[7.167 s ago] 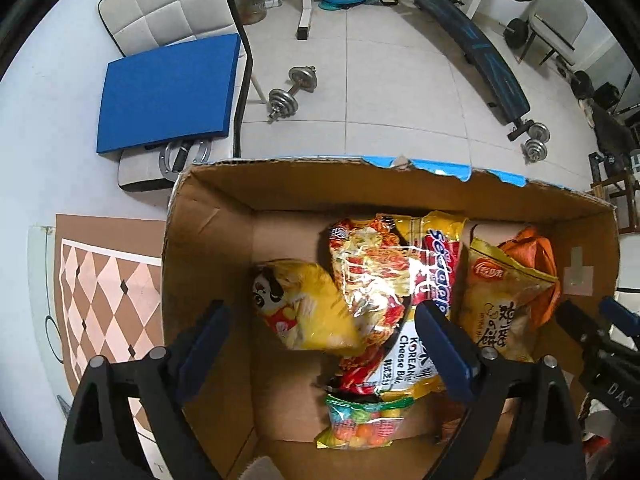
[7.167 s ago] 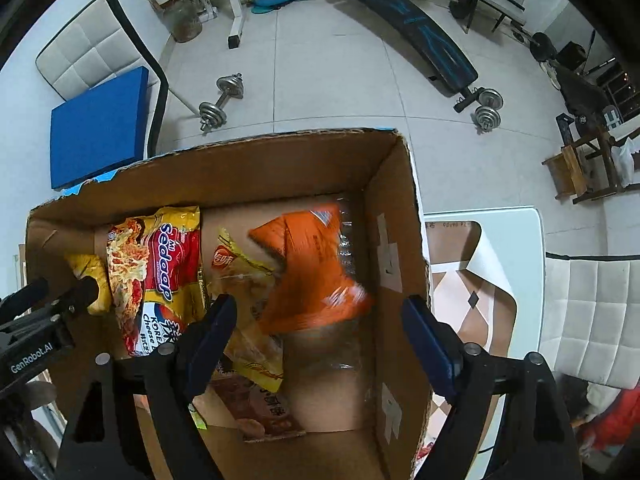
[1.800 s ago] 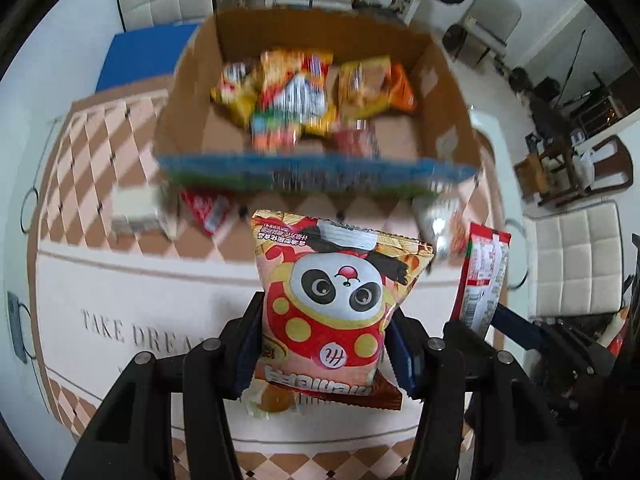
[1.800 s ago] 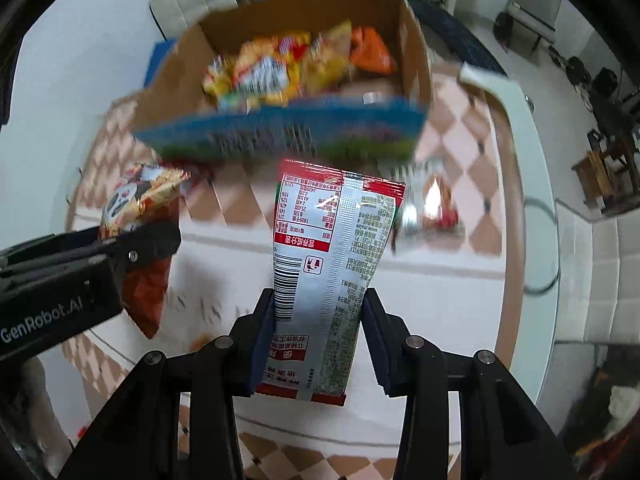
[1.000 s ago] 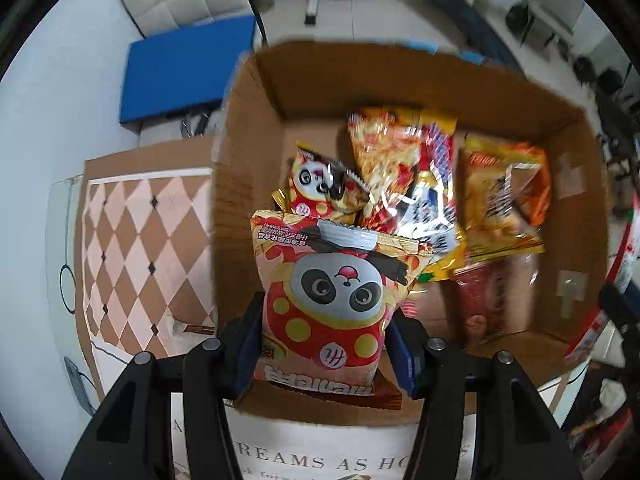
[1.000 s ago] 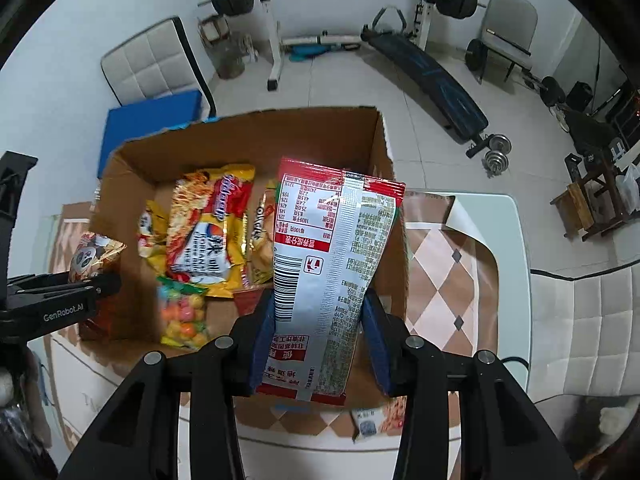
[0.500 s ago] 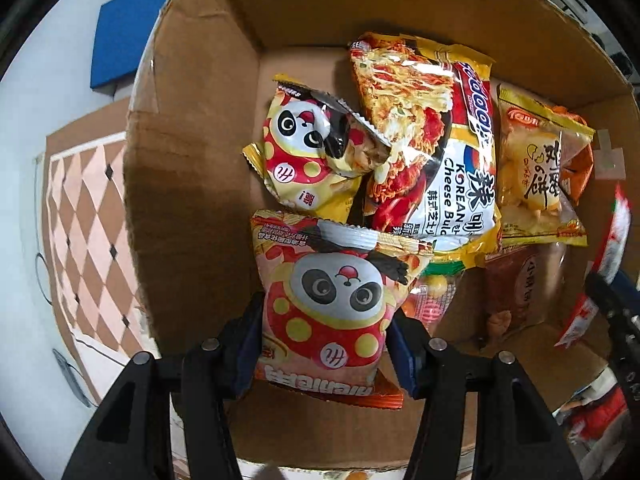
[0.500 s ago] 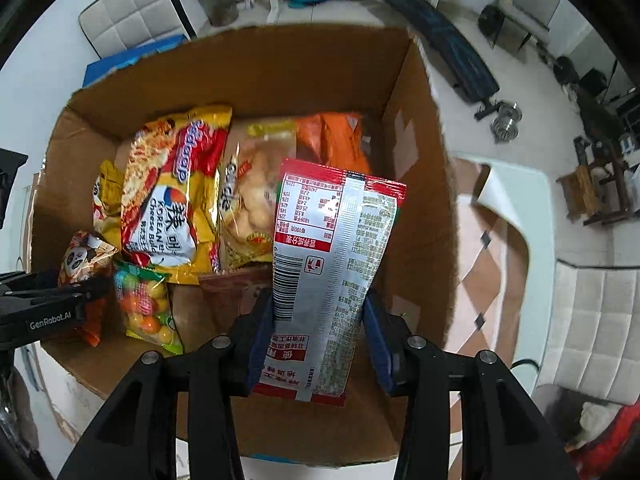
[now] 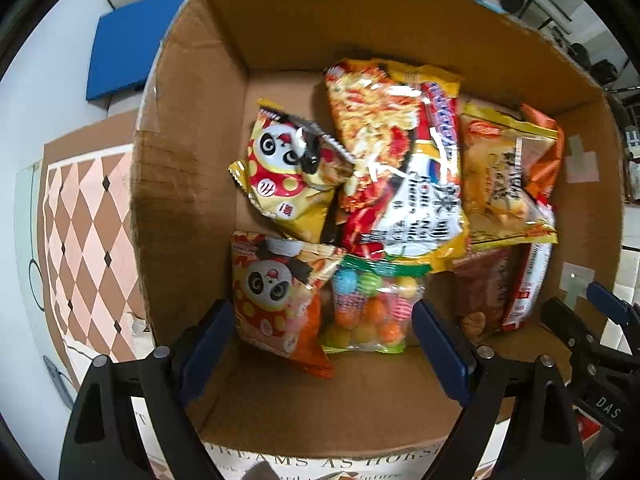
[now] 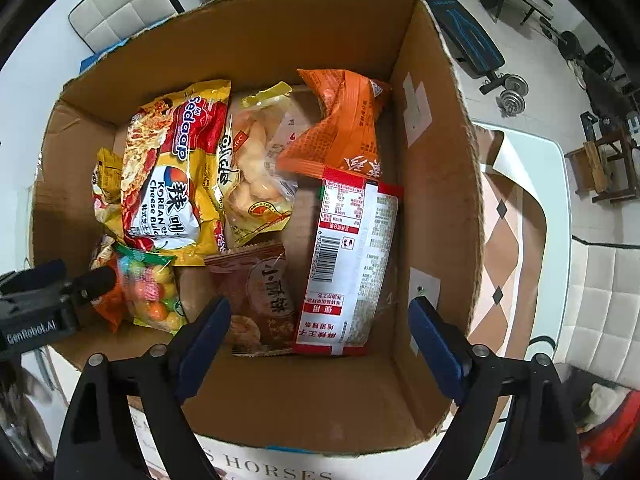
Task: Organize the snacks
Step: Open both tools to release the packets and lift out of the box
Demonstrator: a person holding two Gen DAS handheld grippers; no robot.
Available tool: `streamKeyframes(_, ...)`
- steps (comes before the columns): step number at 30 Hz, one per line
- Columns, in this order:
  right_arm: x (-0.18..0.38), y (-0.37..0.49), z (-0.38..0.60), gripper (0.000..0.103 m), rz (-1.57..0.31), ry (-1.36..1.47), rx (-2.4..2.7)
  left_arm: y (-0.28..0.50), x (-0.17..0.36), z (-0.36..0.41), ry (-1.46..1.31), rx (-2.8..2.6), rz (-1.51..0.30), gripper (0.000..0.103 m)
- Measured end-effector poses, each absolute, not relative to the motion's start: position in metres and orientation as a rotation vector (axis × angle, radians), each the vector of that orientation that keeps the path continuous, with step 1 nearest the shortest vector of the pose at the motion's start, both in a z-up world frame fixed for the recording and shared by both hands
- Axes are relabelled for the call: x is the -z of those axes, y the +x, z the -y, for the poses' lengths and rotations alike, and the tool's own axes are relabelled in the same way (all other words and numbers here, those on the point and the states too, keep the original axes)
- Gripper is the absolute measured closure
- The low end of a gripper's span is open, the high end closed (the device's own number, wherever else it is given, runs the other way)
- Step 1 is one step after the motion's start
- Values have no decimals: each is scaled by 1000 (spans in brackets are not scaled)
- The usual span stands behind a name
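Note:
An open cardboard box holds several snack bags. My left gripper is open above the box's near left part; the orange panda bag lies loose on the box floor between its fingers, beside a candy bag. My right gripper is open above the near right part; the red and silver packet lies free in the box, next to a brown biscuit pack. A yellow panda bag, a Sedaap noodle pack and an orange bag lie further in.
The box stands on a table with a brown and pink checkered cloth. A blue pad and white chairs are behind. A weight bench and dumbbells are on the tiled floor.
Both grippers have opened. The orange panda bag dropped from the left one and the red and silver packet from the right one; both now lie in the box.

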State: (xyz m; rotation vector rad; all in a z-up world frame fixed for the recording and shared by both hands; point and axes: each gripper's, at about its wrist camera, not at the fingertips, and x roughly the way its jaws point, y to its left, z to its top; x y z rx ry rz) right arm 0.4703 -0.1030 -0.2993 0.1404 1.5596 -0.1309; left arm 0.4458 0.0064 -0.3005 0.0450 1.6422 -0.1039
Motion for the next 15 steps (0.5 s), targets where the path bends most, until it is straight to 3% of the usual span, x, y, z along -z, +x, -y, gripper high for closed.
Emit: streamKeyframes(15,229,409,91,8,-1345,97,148,386,215,8,19,112,-1324,12)
